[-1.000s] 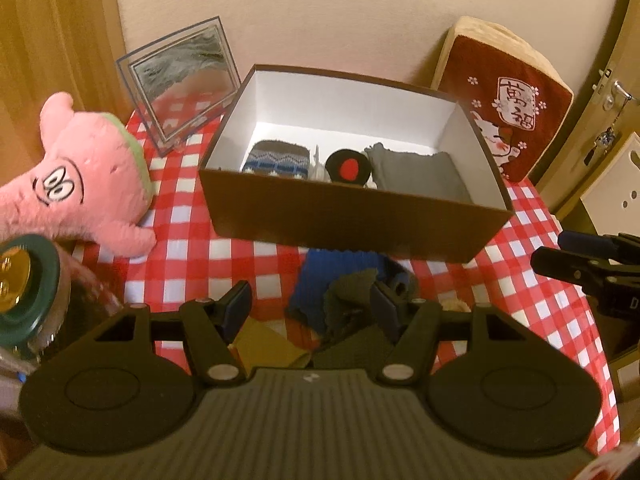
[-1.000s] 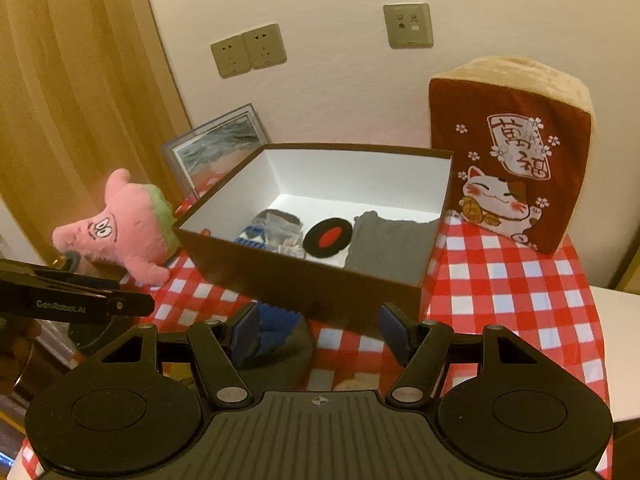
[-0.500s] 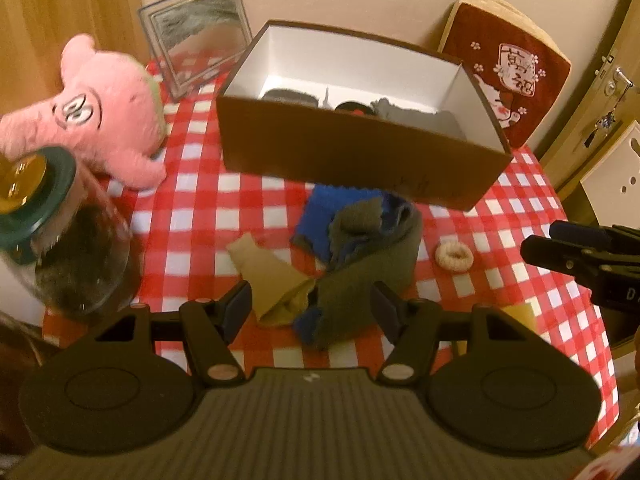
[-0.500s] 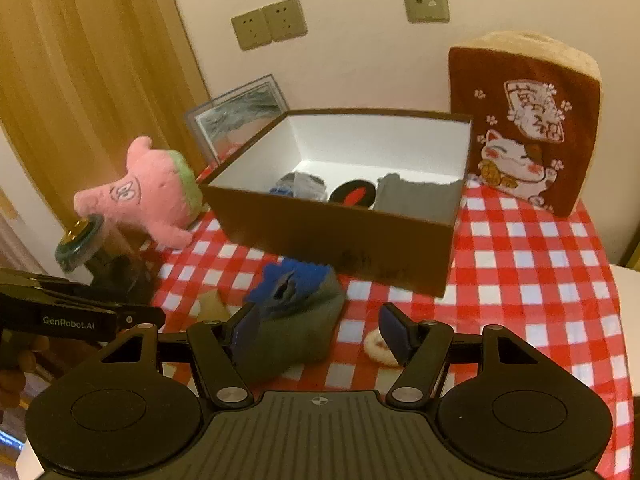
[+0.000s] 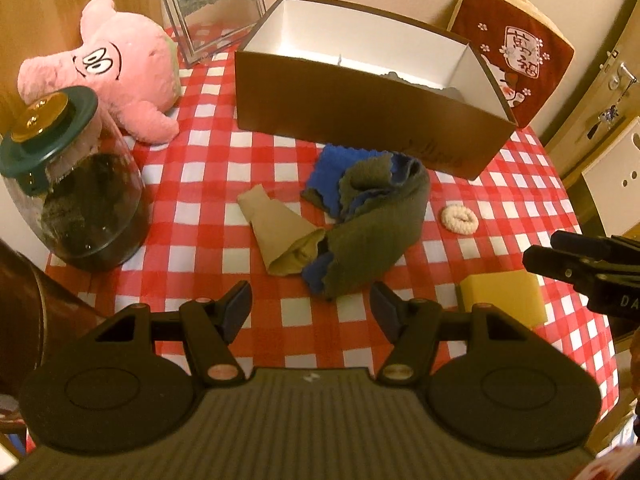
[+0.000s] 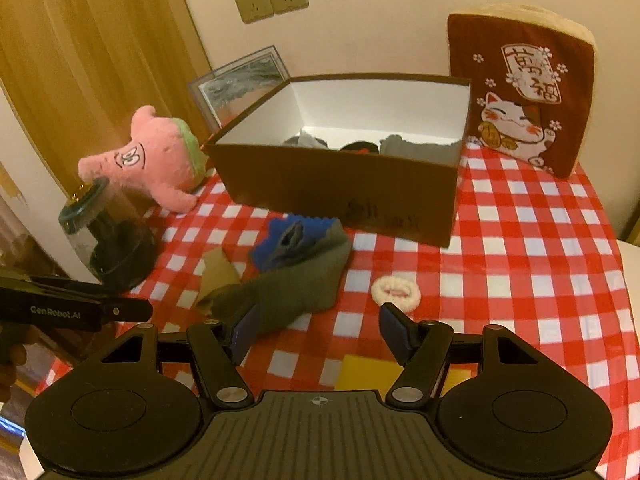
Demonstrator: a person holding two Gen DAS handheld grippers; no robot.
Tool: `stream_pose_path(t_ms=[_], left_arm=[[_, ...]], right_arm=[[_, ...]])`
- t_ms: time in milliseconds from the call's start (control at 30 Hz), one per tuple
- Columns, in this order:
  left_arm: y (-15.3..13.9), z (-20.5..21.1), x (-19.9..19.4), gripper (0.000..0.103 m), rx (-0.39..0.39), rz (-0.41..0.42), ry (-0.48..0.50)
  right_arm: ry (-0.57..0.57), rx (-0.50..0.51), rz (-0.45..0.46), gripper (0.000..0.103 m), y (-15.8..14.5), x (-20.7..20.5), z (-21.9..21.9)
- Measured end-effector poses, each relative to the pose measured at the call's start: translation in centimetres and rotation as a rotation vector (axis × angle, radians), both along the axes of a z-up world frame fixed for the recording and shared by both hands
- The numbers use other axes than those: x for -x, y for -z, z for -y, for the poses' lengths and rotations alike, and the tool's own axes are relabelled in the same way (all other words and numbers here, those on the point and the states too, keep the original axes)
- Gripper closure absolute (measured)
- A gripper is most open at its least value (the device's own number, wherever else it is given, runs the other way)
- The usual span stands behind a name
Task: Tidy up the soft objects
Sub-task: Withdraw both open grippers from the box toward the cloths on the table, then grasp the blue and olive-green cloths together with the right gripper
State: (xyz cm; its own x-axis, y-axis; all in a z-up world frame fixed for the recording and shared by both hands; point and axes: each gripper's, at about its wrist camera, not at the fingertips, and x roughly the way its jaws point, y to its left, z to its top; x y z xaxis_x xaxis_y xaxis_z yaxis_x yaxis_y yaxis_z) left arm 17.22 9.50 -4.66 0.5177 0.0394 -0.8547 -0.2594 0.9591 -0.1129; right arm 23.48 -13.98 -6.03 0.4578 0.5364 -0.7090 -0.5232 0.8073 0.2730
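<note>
I hold both tools above the near edge of the checked tablecloth (image 5: 192,184), and neither has anything in it: my left gripper (image 5: 311,307) has its jaws spread wide with bare cloth between them, and my right gripper (image 6: 320,330) is just as wide and empty. The soft things left to sort lie in a heap in front of the brown cardboard box (image 5: 360,112): an olive-green cloth (image 5: 380,224) draped over a blue cloth (image 5: 332,168), with a tan cloth (image 5: 276,228) tucked against its left end. A small cream knitted ring (image 5: 459,220) sits apart on the right, and a yellow sponge (image 5: 500,296) lies nearest my right tool. The box seems to hold some folded items, a grey one visible from the right view (image 6: 420,148). I judge the next step is to take the olive-green cloth, since it lies on top. To do it well I would bring the left tool down over the thick near end of that cloth, so the fingers pinch a fold of that cloth only and not the blue one under it. Then lift slowly to see whether the tan piece drags along, and clear the box's front wall before lowering it into the free space inside.
</note>
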Motion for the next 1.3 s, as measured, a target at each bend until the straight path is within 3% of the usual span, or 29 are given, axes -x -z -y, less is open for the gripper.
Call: stream_pose_path(t_ms=[733,1300], left_arm=[[2.9,-0.6,-0.3,0.04,0.014,-0.05,-0.033],[4.9,-3.1,-4.2,0.04,0.015,-0.068,-0.075]], right_arm=[[-0.117,0.079,-0.004,0.036,3.7,0.0,-3.6],[-0.038,0.034,-0.029,0.036,6.2,-8.9,-5.9]])
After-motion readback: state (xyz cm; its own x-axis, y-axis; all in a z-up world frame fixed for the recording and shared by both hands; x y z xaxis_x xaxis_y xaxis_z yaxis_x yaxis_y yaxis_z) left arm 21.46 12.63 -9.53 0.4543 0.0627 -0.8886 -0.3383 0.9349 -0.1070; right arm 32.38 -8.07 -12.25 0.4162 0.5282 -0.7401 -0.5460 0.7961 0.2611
